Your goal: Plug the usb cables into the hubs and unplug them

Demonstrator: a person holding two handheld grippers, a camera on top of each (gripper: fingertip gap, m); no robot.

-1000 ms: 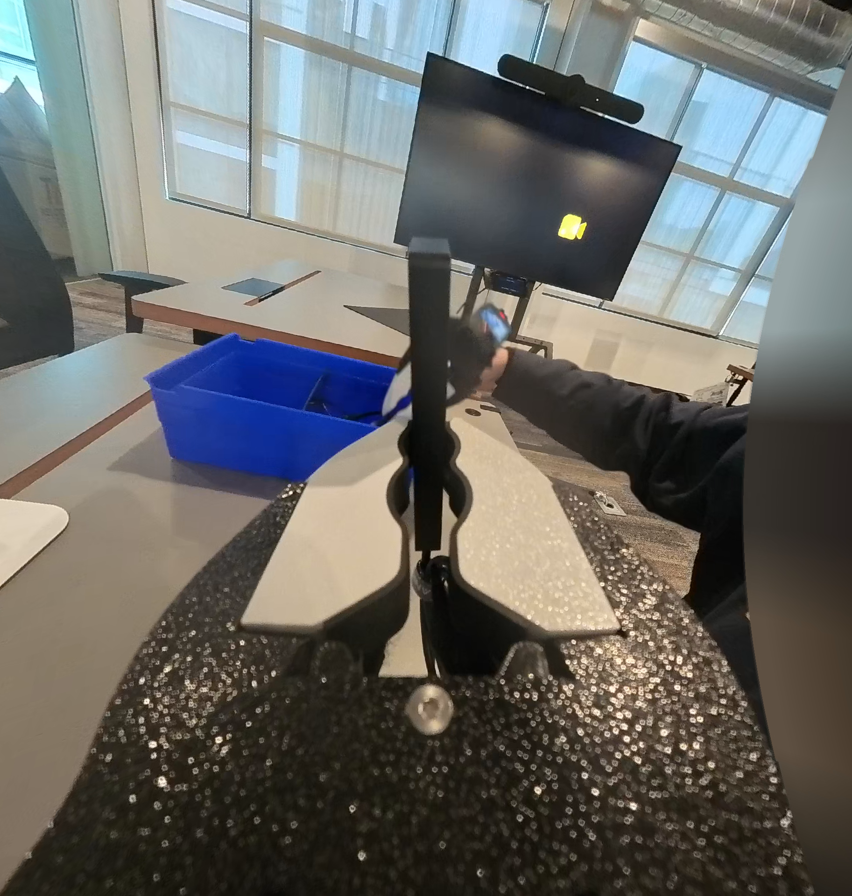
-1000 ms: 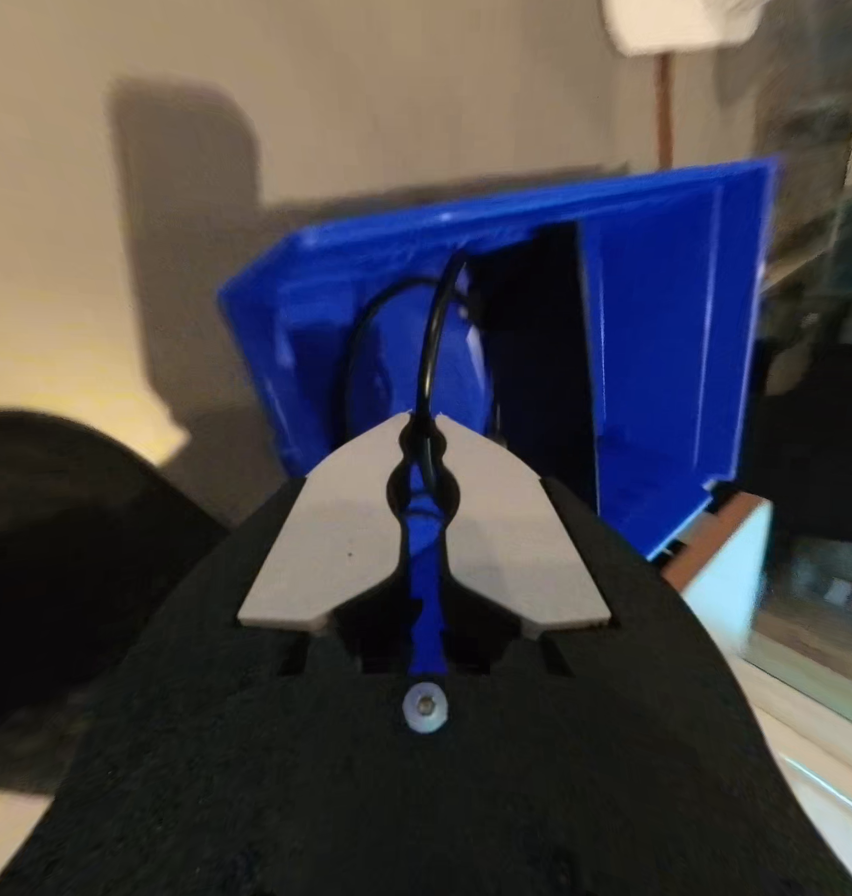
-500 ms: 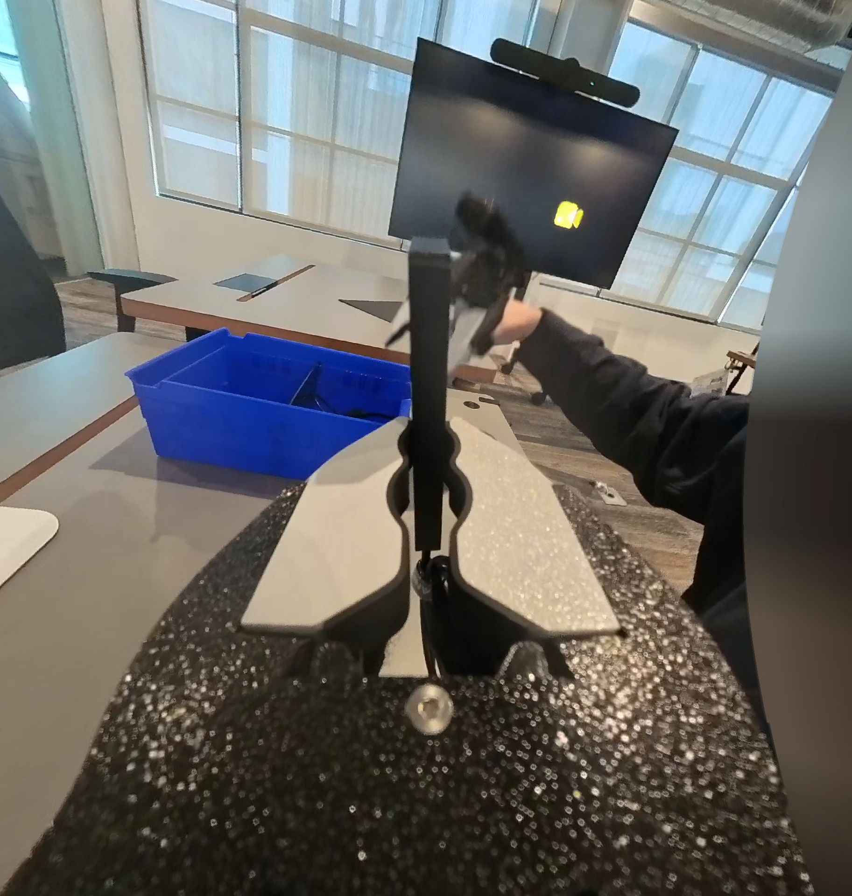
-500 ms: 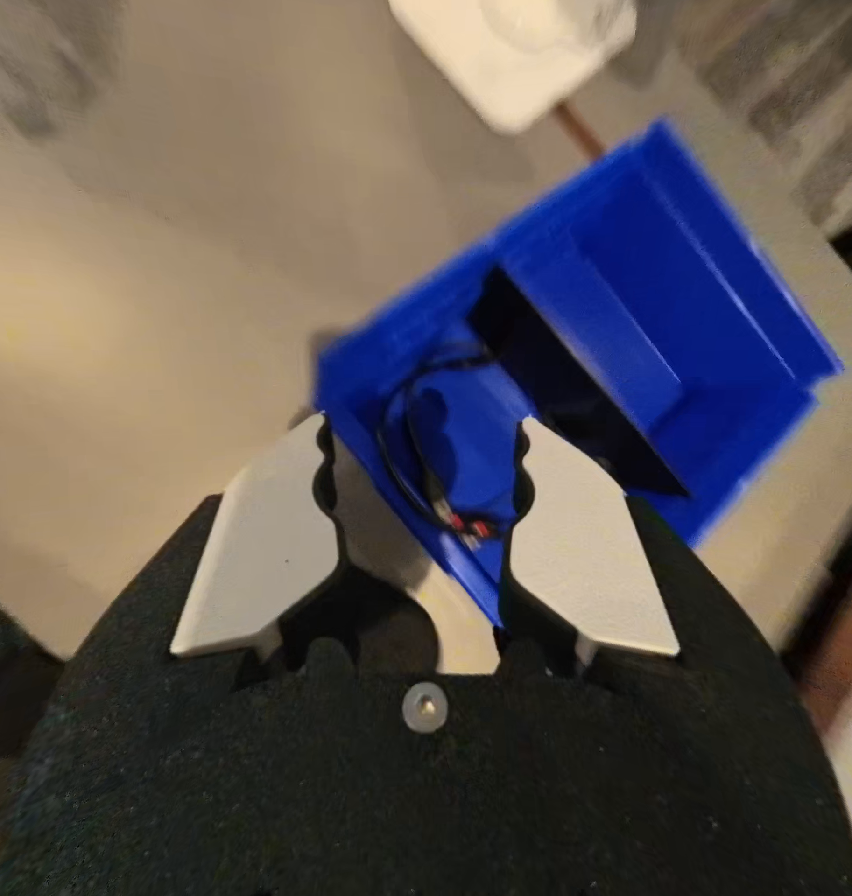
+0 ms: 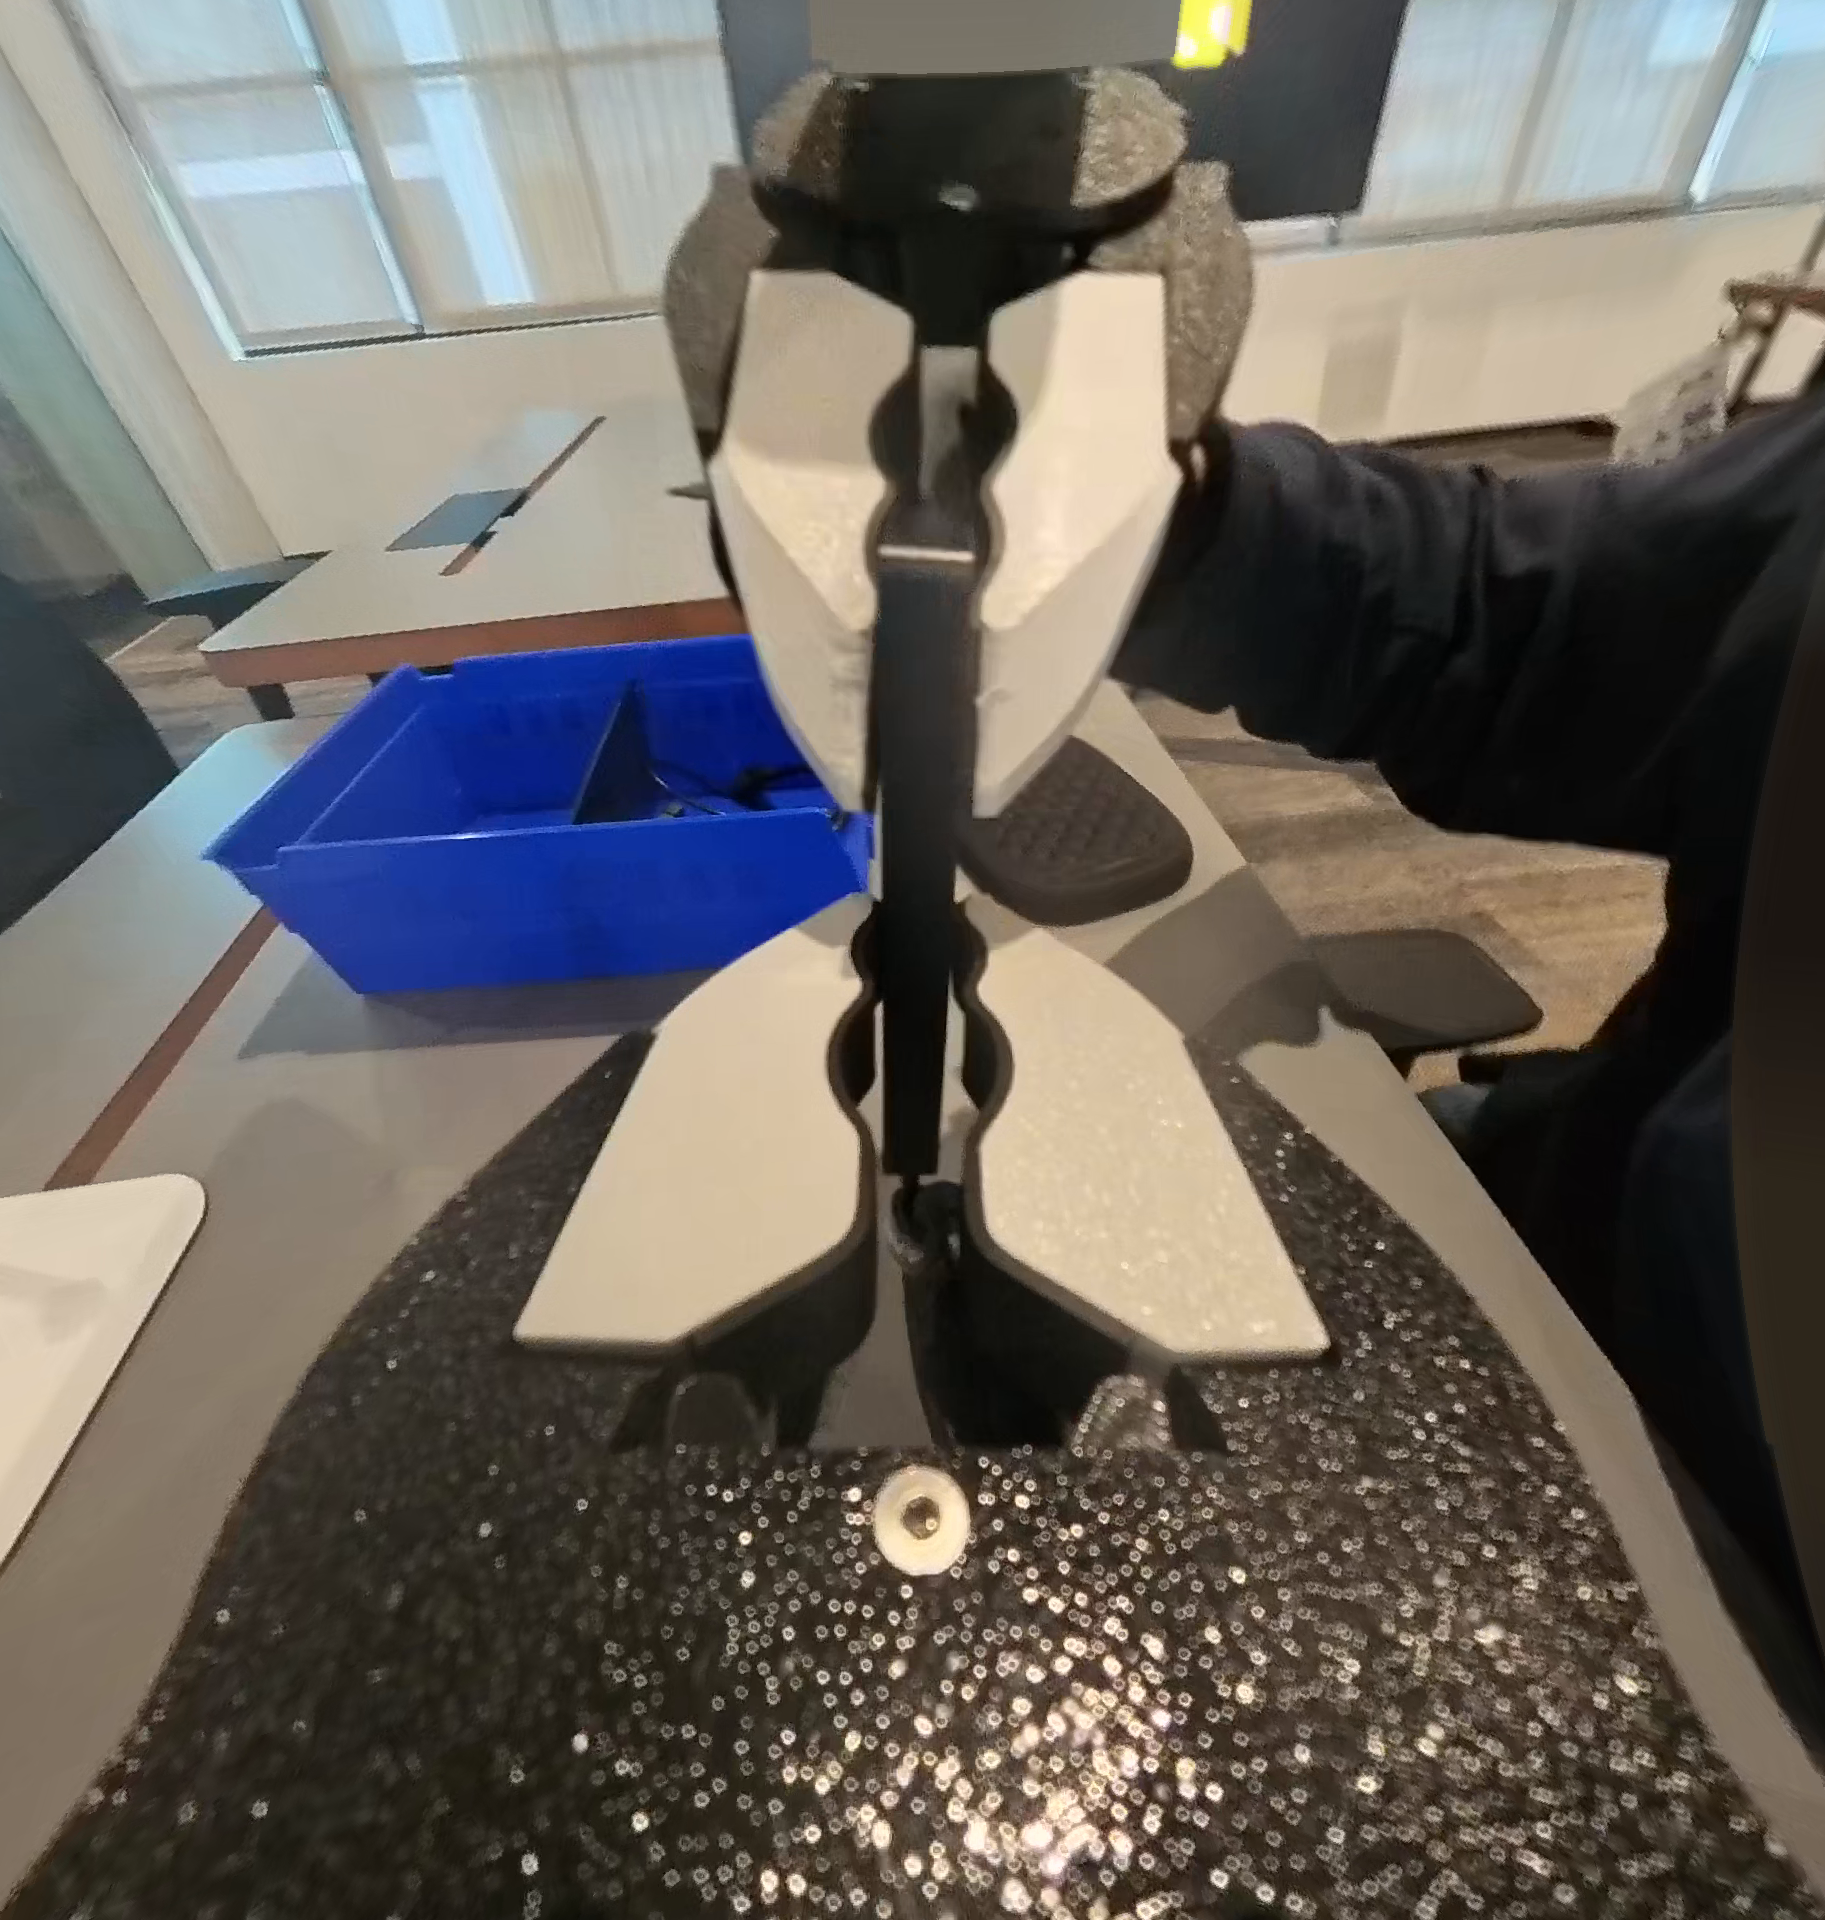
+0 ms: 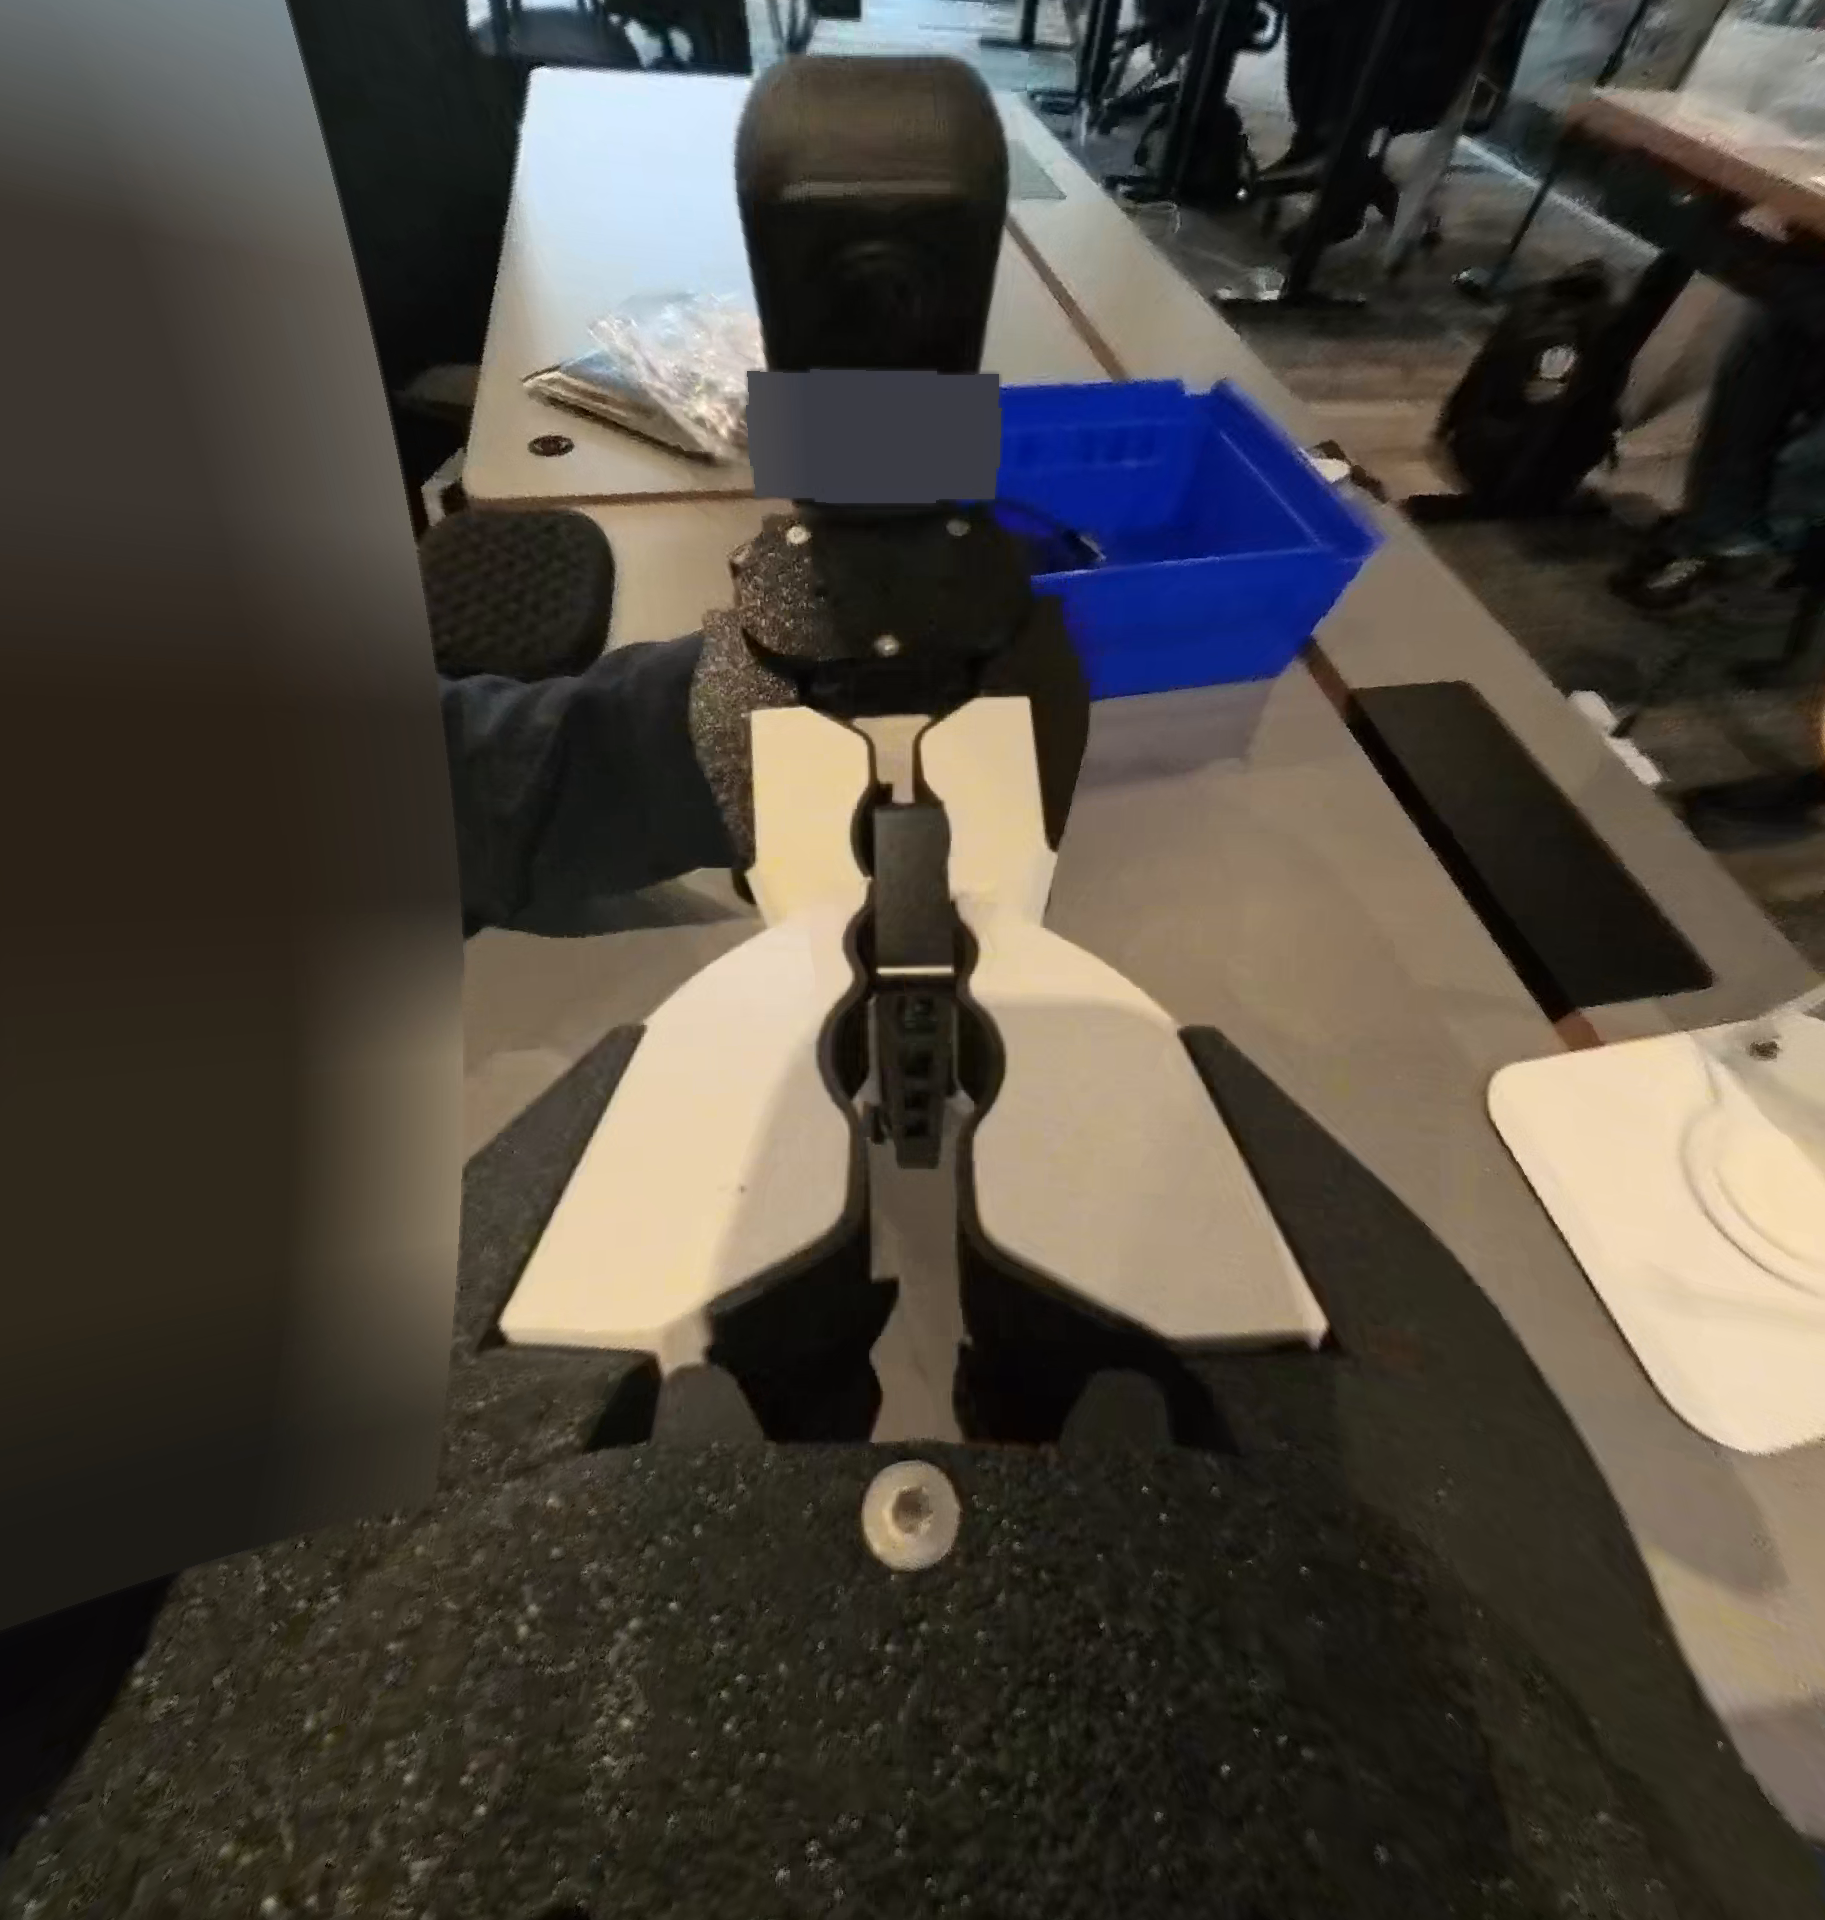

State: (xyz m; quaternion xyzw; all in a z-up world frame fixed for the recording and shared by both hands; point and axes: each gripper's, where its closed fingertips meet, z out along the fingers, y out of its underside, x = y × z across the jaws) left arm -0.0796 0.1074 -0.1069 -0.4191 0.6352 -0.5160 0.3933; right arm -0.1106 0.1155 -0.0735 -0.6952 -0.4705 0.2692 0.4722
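My left gripper (image 5: 913, 956) is shut on the near end of a long black USB hub (image 5: 913, 862), holding it above the grey table (image 5: 139, 997). My right gripper (image 5: 920, 779) faces it from the far side, jaws closed around the hub's far end. In the right wrist view, my right gripper (image 6: 913, 935) holds the hub (image 6: 910, 883), whose ports show between the fingers, and the left gripper (image 6: 903, 894) sits opposite. Black USB cables (image 5: 721, 800) lie in the blue bin (image 5: 534, 894) behind.
The blue bin (image 6: 1199, 623) stands on the table with a black divider inside. A white pad (image 5: 46, 1351) lies at the table edge; it also shows in the right wrist view (image 6: 1697, 1195). A black office chair (image 6: 866, 229) and a plastic bag (image 6: 659, 374) are beyond.
My right gripper let go of a cable over the blue bin, opened, swung away and closed on the hub's far end. My left gripper kept holding the hub.
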